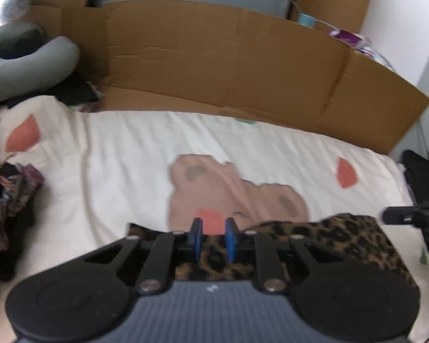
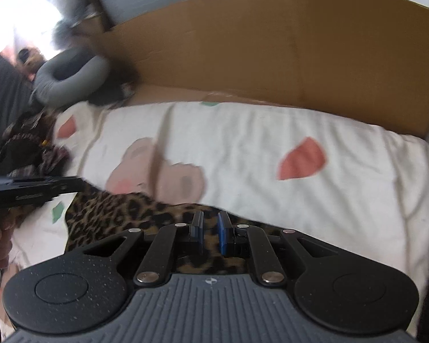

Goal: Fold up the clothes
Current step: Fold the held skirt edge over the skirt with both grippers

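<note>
A wide stretch of the bed (image 1: 123, 157) is lying open ahead, sheet bare out to the far edge. The cardboard wall (image 1: 243, 65) is closing off the whole far side (no passing there). The grey pillow (image 1: 28, 63) is blocking the far left corner, and a heap of dark patterned clothes (image 1: 11, 194) is crowding the left edge.

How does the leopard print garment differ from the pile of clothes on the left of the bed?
The leopard print garment lies spread fairly flat at the near edge; the pile of clothes is bunched in a heap. The garment is tan with black spots; the pile is dark and purplish. Both rest on the white bedsheet.
</note>
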{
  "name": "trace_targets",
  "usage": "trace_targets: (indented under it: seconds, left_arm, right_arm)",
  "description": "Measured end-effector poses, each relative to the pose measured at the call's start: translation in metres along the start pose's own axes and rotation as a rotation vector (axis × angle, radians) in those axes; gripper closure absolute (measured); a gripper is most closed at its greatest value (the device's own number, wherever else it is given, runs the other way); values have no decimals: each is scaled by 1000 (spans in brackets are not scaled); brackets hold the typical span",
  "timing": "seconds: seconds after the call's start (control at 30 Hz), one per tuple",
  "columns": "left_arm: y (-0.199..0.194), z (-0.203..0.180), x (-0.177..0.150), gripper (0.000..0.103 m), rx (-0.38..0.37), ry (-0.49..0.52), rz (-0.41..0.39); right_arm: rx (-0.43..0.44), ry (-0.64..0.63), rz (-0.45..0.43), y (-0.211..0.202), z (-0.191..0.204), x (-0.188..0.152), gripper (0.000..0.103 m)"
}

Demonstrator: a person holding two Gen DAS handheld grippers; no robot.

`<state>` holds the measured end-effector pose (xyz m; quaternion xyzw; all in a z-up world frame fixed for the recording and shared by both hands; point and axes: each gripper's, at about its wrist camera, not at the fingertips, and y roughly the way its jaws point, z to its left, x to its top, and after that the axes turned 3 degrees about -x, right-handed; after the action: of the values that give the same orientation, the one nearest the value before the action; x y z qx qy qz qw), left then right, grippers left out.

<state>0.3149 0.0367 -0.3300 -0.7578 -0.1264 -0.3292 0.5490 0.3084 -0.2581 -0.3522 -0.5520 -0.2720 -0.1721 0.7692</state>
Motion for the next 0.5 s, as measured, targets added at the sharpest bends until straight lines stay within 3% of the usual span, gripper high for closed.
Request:
trace_targets:
  seconds: [0.23, 0.5]
  left_arm:
    - [16, -39, -8, 85, -70, 82, 15]
    - [45, -42, -21, 85, -72, 97, 56]
  right_arm:
    - [-7, -95, 33, 27, 33, -7, 92]
    - [-28, -93, 45, 49, 33, -17, 89]
